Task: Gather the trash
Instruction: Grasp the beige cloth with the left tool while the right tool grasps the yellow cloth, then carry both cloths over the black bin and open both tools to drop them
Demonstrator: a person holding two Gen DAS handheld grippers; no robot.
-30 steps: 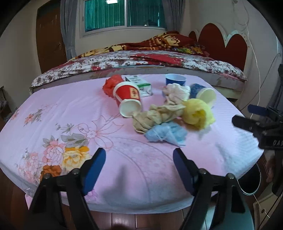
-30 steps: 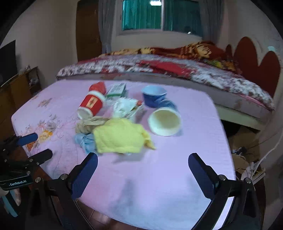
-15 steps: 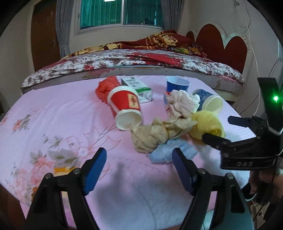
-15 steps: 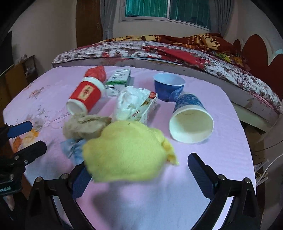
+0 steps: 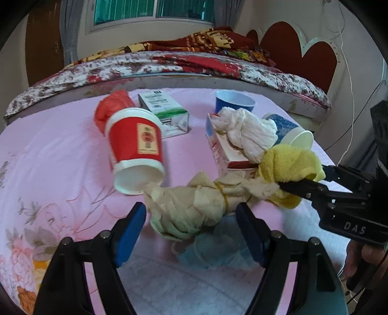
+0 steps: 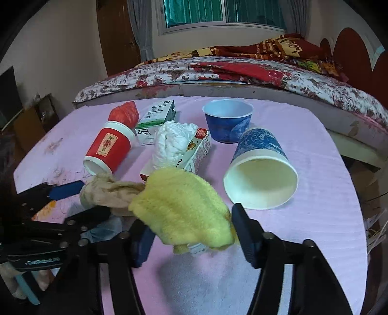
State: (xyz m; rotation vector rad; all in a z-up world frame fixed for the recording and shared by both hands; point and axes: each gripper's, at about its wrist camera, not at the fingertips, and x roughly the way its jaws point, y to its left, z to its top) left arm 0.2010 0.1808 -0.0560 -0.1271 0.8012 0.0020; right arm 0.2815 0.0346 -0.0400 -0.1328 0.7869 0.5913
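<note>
Beyond my bench (image 5: pixel 60 150), draped in pink floral cloth, stand a bed (image 5: pixel 194 65) with patterned quilt, red headboard (image 5: pixel 298 46) and curtained window (image 6: pixel 218 12).

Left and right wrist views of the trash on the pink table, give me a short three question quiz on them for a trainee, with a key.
1. True or false: the red paper cup stands upright.
2. Which item sits between the right gripper fingers? A. blue bowl B. yellow cloth C. green carton
3. Fill in: the left gripper straddles the ____ rag bundle.

Key:
1. False; it lies on its side, mouth toward the left wrist camera.
2. B; the fingers flank it, open.
3. Beige; a rubber band circles it, and the fingers are open.
</note>
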